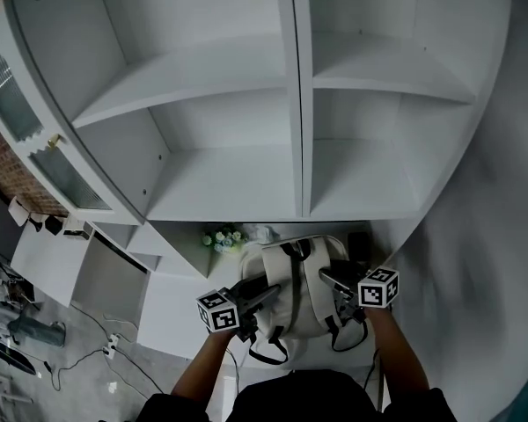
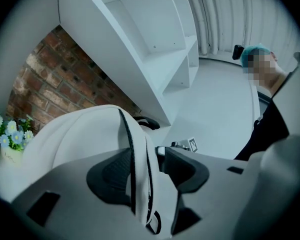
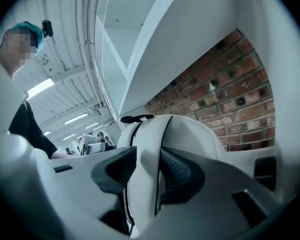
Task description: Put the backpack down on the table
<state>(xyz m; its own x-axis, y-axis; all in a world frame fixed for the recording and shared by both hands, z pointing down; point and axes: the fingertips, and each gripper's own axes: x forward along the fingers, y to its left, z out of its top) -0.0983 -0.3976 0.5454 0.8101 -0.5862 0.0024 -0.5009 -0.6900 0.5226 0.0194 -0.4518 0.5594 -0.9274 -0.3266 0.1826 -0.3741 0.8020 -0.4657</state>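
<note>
The white backpack (image 1: 295,293) with black-edged straps rests on the white table (image 1: 180,310) below the shelves, straps facing me. My left gripper (image 1: 266,295) is at its left side and my right gripper (image 1: 334,287) at its right. In the left gripper view the left gripper (image 2: 147,166) stands open around a shoulder strap (image 2: 140,179); the strap lies along one pad, with a gap to the other. In the right gripper view the right gripper (image 3: 147,166) is also open, with the other strap (image 3: 145,189) loose between its pads. The backpack's body (image 2: 65,134) (image 3: 195,129) bulges beyond both grippers.
White shelving (image 1: 290,104) rises right behind the table, with a glass-door cabinet (image 1: 35,139) at the left. A small pot of pale flowers (image 1: 222,238) (image 2: 10,134) stands behind the backpack. Behind it is a brick wall (image 2: 65,84) (image 3: 225,94). Cables lie on the floor (image 1: 88,350) at the left.
</note>
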